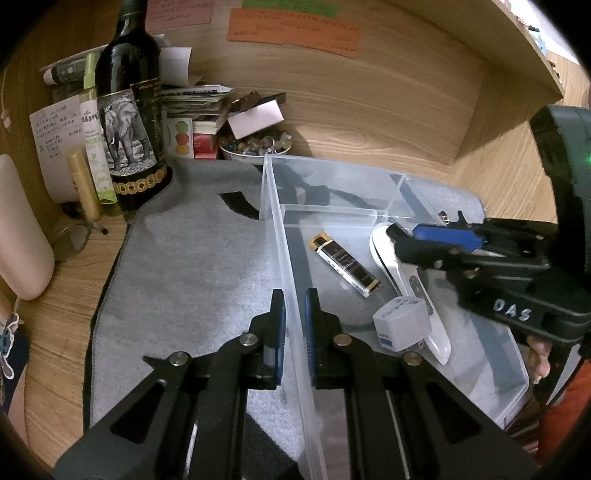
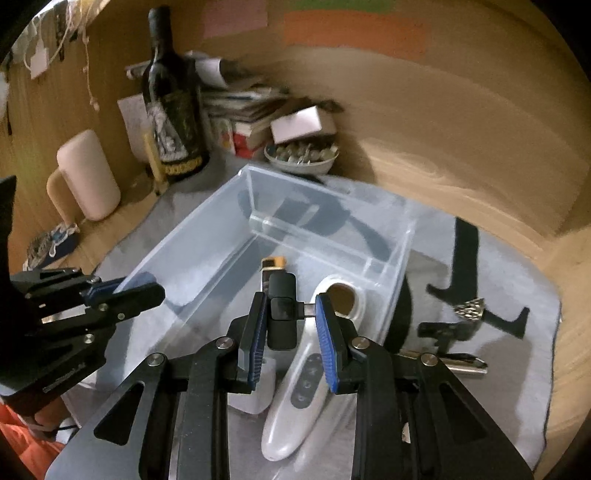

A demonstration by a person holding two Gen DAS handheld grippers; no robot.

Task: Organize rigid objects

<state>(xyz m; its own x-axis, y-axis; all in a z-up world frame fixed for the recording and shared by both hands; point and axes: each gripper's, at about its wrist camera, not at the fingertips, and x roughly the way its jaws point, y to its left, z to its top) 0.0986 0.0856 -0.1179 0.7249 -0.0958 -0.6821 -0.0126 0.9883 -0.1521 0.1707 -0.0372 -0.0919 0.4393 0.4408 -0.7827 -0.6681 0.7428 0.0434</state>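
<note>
Currently logged: my left tongs (image 1: 294, 325) clenched the near wall of the clear plastic bin (image 1: 280, 236) on the grey-matted worktop (image 1: 192, 258). My right tongs (image 2: 291, 321) gripped a small black plug-ended gadget (image 2: 282, 314) above the bin, over the white handheld device (image 2: 306, 387) and black-gold lighter (image 1: 345, 264).

wine bottle (image 1: 129, 110) neck cut off by top edge, wall notes (image 2: 354, 33) blurred, their writing unreadable

The clear plastic bin (image 1: 275, 206) stands open. Inside it, a black-and-gold lighter (image 1: 345, 264) lies flat near the middle, a white remote-like device (image 1: 424, 295) lies lengthwise beside it, and a pale cube adapter (image 1: 400, 323) rests against that device.
</note>
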